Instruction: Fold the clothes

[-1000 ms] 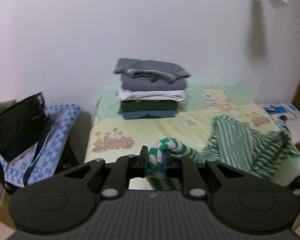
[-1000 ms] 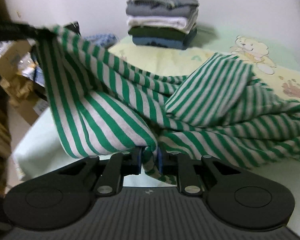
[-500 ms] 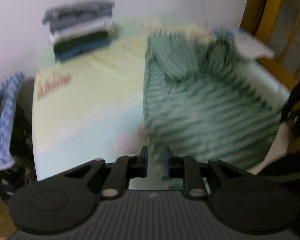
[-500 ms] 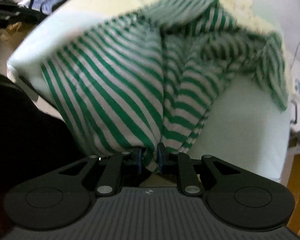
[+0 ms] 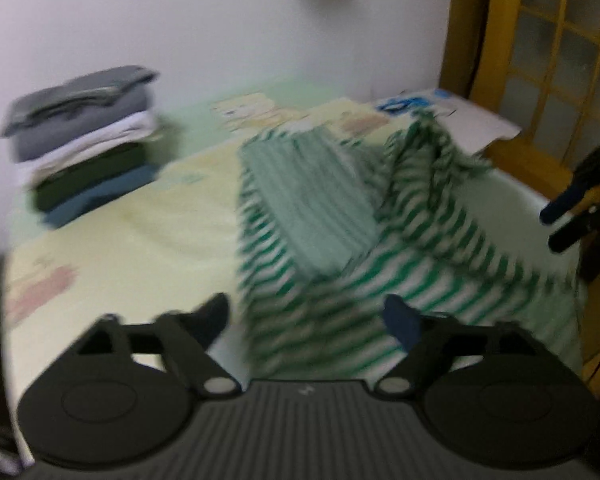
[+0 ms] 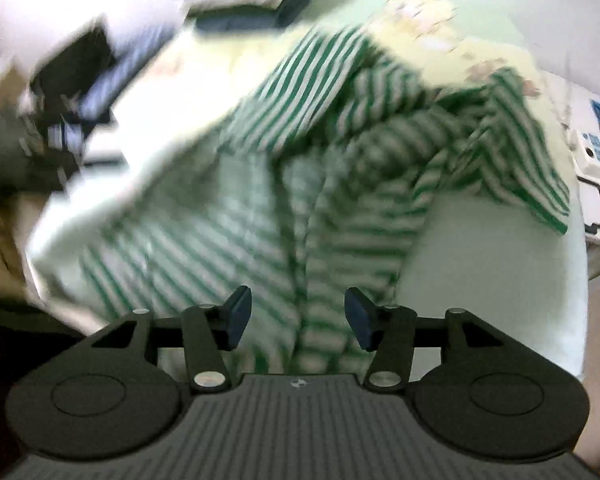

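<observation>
Left wrist view: a stack of folded clothes (image 5: 82,140) sits at the far left of the bed (image 5: 140,248), against the wall. To its right the green-striped garment (image 5: 340,248) lies crumpled on the sheet. The left gripper (image 5: 306,320) is opening, its jaws spread wide; the garment's near edge lies between the pads, which stand clear of it. Right wrist view: the striped cloth (image 6: 300,184) spreads across the bed, blurred. The right gripper (image 6: 296,316) is opening too; a fold of cloth runs between its blue pads (image 6: 360,318), touching neither.
</observation>
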Action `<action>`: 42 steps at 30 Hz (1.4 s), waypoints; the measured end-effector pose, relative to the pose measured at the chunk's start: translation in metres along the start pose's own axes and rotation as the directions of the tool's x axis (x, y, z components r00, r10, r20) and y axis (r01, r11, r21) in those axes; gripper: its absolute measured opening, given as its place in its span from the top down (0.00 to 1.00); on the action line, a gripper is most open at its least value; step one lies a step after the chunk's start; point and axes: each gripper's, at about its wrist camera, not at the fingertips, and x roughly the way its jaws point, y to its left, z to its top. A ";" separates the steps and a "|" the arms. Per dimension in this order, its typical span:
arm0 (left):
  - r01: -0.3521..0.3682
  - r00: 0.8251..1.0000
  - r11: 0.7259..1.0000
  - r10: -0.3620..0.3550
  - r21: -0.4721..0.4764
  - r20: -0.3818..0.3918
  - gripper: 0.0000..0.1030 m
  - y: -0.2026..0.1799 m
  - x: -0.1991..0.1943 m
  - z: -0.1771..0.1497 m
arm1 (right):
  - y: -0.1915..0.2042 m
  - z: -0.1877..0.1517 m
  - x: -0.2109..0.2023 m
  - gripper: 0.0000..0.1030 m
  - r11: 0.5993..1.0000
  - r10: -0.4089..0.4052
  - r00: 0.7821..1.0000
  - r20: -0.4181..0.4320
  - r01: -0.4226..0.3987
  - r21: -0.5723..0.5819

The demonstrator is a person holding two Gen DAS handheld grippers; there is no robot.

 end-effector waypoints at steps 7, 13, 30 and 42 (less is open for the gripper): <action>0.010 0.993 0.996 -0.020 -0.089 -0.116 0.48 -0.006 0.096 0.036 | -0.030 0.001 0.012 0.36 0.990 -0.097 0.995 0.038 0.092 0.102; -0.050 0.998 0.985 0.042 -0.167 -0.051 0.88 0.013 0.088 0.069 | -0.042 0.007 0.021 0.36 0.992 -0.065 0.996 0.060 0.058 0.110; -0.332 0.940 0.899 0.341 -0.287 -0.019 0.64 0.060 0.023 0.072 | -0.002 0.127 0.121 0.29 0.970 0.134 0.988 0.082 -0.114 -0.213; -0.329 0.943 0.938 0.320 -0.112 -0.090 0.11 0.025 0.075 0.036 | -0.056 0.191 0.139 0.95 1.000 -0.008 0.970 0.243 0.011 -0.011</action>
